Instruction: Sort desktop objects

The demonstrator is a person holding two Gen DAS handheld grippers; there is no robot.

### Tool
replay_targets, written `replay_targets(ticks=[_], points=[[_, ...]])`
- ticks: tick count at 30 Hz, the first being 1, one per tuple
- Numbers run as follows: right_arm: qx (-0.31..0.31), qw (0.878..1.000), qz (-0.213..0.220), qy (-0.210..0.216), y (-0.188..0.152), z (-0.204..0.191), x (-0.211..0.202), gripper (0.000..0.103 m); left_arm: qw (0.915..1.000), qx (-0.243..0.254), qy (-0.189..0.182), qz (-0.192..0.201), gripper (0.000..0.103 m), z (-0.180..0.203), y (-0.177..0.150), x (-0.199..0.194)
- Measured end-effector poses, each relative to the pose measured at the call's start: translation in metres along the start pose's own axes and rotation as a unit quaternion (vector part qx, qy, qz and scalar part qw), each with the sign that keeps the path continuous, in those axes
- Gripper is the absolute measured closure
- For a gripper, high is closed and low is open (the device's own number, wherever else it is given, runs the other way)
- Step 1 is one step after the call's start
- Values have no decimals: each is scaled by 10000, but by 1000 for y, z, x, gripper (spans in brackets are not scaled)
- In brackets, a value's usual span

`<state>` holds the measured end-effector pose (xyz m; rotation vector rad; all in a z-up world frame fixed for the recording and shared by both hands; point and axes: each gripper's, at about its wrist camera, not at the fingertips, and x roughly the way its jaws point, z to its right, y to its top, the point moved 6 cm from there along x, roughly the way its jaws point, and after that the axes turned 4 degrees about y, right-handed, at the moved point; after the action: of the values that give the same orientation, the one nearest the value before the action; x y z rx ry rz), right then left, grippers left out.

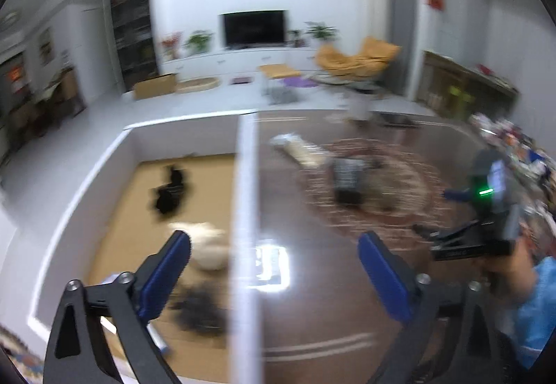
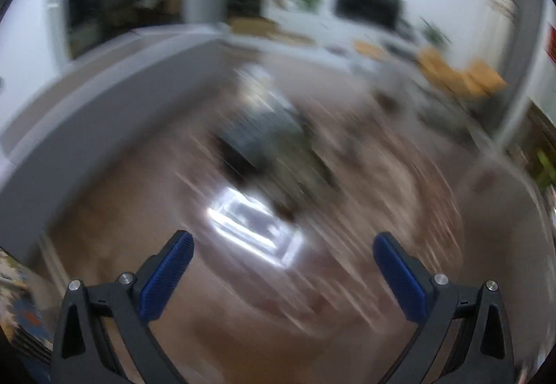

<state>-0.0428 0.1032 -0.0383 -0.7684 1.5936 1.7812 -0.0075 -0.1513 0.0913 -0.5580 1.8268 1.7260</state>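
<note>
My left gripper [image 1: 274, 260] is open and empty, above the right wall of a white box [image 1: 245, 196] with a cardboard floor. Inside the box lie a black object [image 1: 170, 191], a cream round object [image 1: 208, 245] and a dark blurred object [image 1: 201, 312]. On the brown table [image 1: 312, 279] lie a pale wrapped item [image 1: 299, 149] and a dark rectangular object [image 1: 347, 180] on a patterned mat. My right gripper [image 2: 283, 271] is open and empty above the table; its view is heavily blurred. The dark object also shows there [image 2: 260, 133]. The right gripper body shows in the left wrist view [image 1: 486, 210].
The white box wall [image 2: 104, 99] runs along the left of the right wrist view. A cluttered pile [image 1: 514, 147] sits at the table's far right edge. A living room with a television [image 1: 253, 27] and yellow chairs lies beyond the table.
</note>
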Motion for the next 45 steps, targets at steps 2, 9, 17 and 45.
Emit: replay_targets(ticks=[2,9,17,45], points=[[395,9989,-209,-169,-30,37,2,0,9985,-2,-519,-172,0,44,-5,1],[807,9945,-551,-382,-64,101,20,0,9896,79,-954,-1075,0,147,-47,85],[995,9943,-337,-202,-70,117,18,0,9907,454,-609,-1131,0,192,-62,163],[990,9942,-357,-207,-71,116,16,0,9913,482,-383,-1163,0,195,-68,189]])
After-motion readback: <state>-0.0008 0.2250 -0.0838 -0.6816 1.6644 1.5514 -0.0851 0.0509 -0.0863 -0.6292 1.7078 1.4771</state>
